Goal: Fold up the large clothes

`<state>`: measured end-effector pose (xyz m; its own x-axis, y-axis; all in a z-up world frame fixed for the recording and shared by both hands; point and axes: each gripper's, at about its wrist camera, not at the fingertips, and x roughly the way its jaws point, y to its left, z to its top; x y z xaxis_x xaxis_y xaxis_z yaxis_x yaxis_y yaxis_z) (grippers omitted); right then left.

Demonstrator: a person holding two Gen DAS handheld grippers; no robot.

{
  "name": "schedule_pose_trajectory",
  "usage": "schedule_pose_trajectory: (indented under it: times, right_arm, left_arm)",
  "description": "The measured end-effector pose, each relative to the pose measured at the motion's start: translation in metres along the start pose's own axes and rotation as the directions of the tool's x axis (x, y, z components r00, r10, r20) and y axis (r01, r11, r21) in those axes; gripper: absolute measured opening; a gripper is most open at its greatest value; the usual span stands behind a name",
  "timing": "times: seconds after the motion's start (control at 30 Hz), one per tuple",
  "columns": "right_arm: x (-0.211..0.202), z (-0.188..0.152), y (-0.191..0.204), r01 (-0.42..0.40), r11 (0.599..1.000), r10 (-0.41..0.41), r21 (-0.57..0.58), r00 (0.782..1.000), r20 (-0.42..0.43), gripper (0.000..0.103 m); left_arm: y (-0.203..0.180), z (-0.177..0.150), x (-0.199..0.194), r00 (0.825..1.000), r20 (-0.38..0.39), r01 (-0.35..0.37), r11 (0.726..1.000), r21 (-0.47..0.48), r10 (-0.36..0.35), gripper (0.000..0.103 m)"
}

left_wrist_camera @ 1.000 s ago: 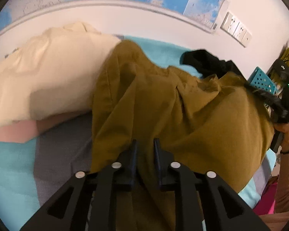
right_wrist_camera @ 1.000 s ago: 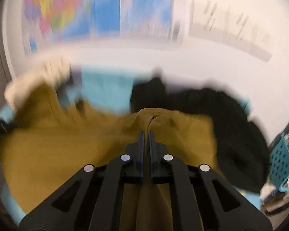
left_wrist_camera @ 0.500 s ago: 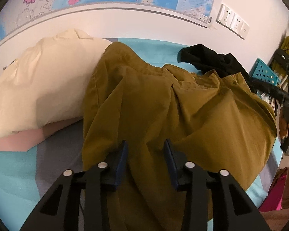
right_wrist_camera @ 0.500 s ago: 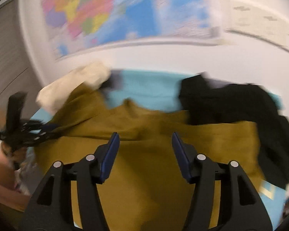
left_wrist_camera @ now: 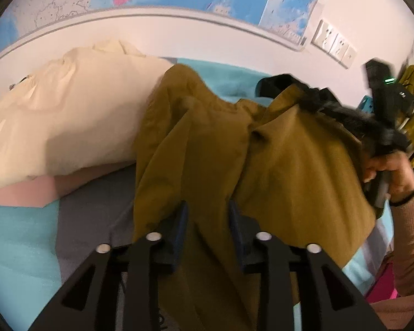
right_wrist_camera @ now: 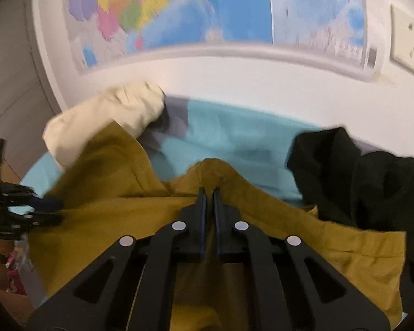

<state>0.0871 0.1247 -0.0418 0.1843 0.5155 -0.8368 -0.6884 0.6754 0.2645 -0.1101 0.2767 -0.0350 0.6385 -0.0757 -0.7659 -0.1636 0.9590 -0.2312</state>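
Two heaps flank mustard garment: cream bundle, black clothing.

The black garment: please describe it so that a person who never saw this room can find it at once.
Below the wall map lies a bed with a turquoise sheet. On it, from left to right in the right wrist view, lie a cream bundle, an olive garment and the black garment. It is the only dark cloth, crumpled, at the olive garment's right edge.
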Motion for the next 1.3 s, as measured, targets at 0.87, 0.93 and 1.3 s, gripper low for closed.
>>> schedule_pose_trajectory:
  times: [0.87, 0.93, 1.3]
  right_arm:
    - [-0.074, -0.109, -0.055, 0.057, 0.985, -0.052, 0.163, 0.998, -0.033, 0.057]
    - [-0.073, -0.110, -0.059, 0.034, 0.979, -0.031, 0.199, 0.999, -0.021, 0.058]
    - [-0.161, -0.132, -0.049, -0.027, 0.981, -0.001, 0.194, 0.989, 0.145, 0.063]
  left_arm:
    - [-0.032, 0.001, 0.030, 0.989, 0.005, -0.146, 0.982, 0.123, 0.147, 0.058]
    - [-0.030, 0.000, 0.032, 0.990, 0.005, -0.143, 0.983, 0.111, 0.144, 0.059]
    - [-0.026, -0.018, -0.016, 0.989, 0.095, -0.118, 0.991, 0.068, 0.111, 0.067]
